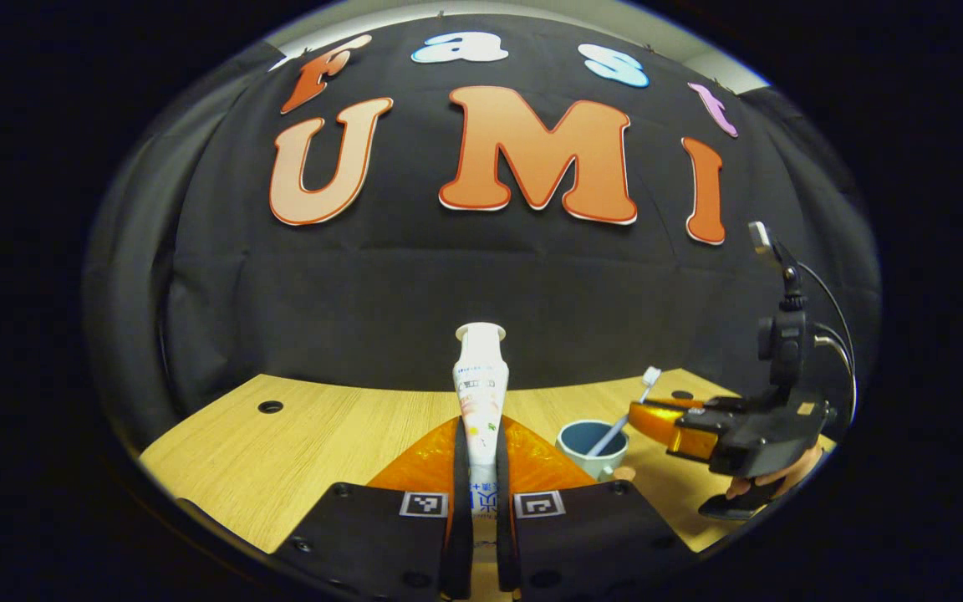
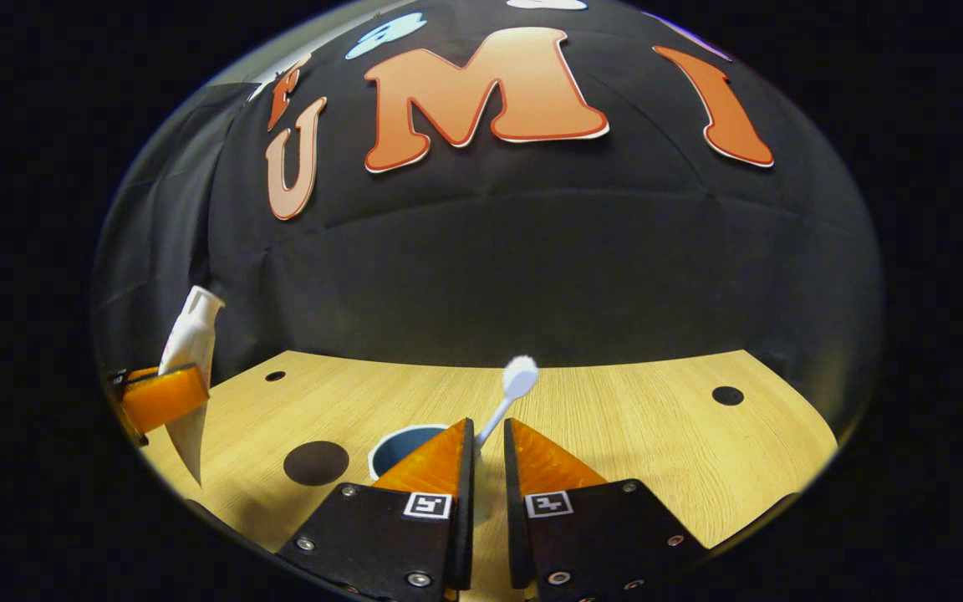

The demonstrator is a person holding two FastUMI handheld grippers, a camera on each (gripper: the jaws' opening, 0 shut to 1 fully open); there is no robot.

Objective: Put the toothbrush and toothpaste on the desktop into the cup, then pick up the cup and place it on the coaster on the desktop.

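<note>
Wooden desk (image 2: 615,435) spans both views, pale and drilled with a few dark holes. In the right gripper view a dark round coaster (image 2: 316,462) lies on it, just beside the cup (image 2: 398,447) and apart from it. That cup, white outside and blue inside, stands on the desk just ahead of the right claw (image 2: 490,443); the left gripper view shows it to the right of the left claw (image 1: 481,451). The left claw is clamped on the toothpaste (image 1: 479,393), which stands upright above the desk with its white cap on top. The right claw sits narrow around the toothbrush (image 2: 506,397) handle; whether both pads press on it I cannot tell. The brush slants, head up, lower end down in the cup.
</note>
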